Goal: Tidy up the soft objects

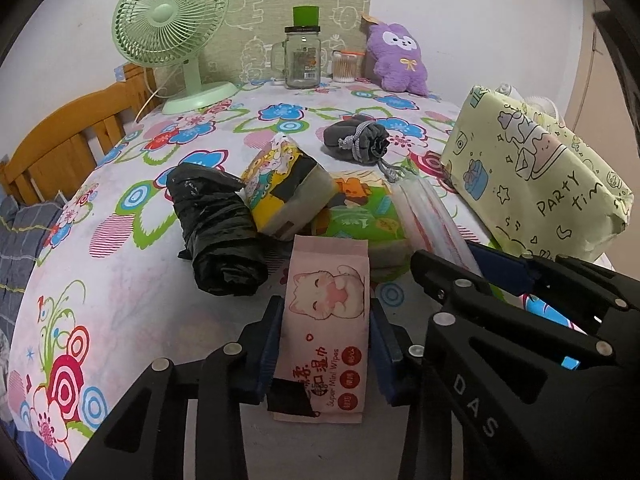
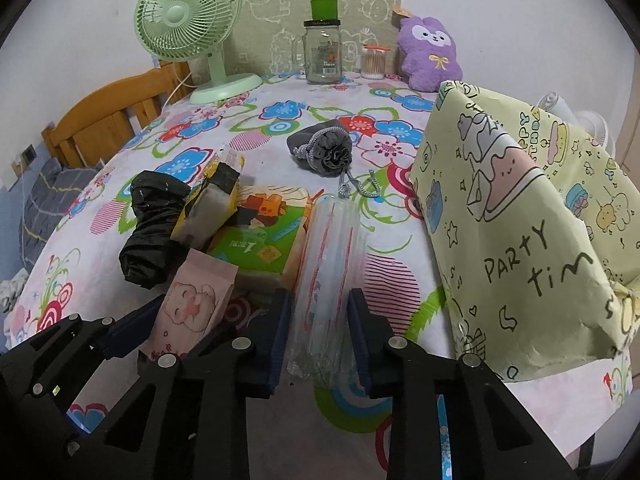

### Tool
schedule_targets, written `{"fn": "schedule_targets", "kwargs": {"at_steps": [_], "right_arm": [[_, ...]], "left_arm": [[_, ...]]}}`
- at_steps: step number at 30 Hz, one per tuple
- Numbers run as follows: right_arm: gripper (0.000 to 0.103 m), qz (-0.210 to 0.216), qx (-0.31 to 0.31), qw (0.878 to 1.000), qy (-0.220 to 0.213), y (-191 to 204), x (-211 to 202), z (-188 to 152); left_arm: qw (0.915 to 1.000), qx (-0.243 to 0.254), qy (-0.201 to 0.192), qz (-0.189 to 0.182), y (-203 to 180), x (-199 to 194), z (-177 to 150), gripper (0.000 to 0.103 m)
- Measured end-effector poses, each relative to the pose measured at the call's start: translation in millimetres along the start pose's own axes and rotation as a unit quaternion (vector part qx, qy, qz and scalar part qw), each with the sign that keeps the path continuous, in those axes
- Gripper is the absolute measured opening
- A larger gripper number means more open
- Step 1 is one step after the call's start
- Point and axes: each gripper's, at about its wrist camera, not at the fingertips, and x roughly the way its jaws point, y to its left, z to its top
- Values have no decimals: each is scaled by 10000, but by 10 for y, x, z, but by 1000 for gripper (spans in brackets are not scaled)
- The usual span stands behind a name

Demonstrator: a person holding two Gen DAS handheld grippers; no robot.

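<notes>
A pink pack of mini wipes (image 1: 326,320) with a cat drawing lies on the flowered tablecloth, and my left gripper (image 1: 326,308) is shut on its sides. In the right wrist view my right gripper (image 2: 320,296) is shut on a long clear plastic pack (image 2: 330,264) with red and blue print. The two packs lie side by side at the near edge. Just beyond them sit a black rolled bag (image 1: 220,232), a yellow tissue pack (image 1: 288,184) and a green tissue pack (image 1: 360,216). Further back are a grey drawstring pouch (image 2: 324,148) and a purple plush (image 2: 430,56).
A yellow paper gift bag (image 2: 520,216) printed "PARTY" lies tilted at the right. At the back stand a green fan (image 2: 188,20), a glass jar (image 2: 322,56) and a cotton swab tub (image 2: 374,62). A wooden bed frame (image 1: 68,136) is at the left.
</notes>
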Motion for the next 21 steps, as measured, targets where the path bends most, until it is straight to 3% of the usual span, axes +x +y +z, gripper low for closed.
{"fn": "schedule_targets", "kwargs": {"at_steps": [21], "right_arm": [[31, 22, -25, 9984, -558, -36, -543, 173]], "left_arm": [[9986, 13, -534, -21, -50, -476, 194, 41]]}}
